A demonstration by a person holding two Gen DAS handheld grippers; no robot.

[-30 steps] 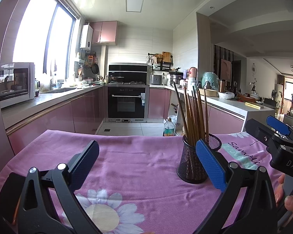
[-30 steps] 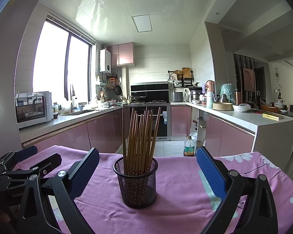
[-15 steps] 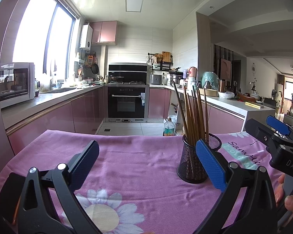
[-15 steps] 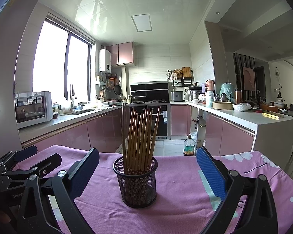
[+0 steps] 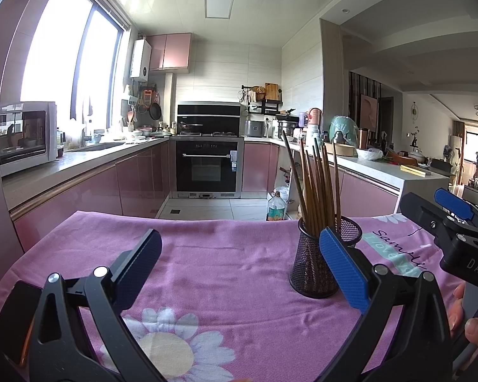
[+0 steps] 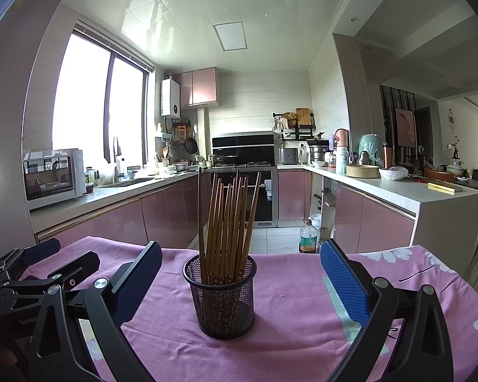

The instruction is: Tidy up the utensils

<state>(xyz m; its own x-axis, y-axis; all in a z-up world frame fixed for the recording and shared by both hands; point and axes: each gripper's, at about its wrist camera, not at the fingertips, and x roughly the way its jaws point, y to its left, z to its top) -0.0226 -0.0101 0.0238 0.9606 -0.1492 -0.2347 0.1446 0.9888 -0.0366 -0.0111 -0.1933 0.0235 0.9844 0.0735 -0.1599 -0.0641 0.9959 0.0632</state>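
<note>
A black mesh cup (image 6: 222, 297) stands upright on the pink flowered cloth (image 6: 296, 315), holding several brown wooden chopsticks (image 6: 229, 219). My right gripper (image 6: 239, 277) is open and empty, with the cup centred between its fingers a little ahead. In the left wrist view the cup (image 5: 315, 264) stands to the right, just behind the right blue pad (image 5: 341, 270). My left gripper (image 5: 239, 270) is open and empty above bare cloth. The right gripper also shows at the right edge of the left wrist view (image 5: 446, 219).
The table's far edge (image 5: 188, 219) drops to a tiled kitchen floor. A plastic bottle (image 6: 308, 238) stands on the floor beyond. Pink cabinets and counters run along both sides, with an oven (image 5: 207, 165) at the back.
</note>
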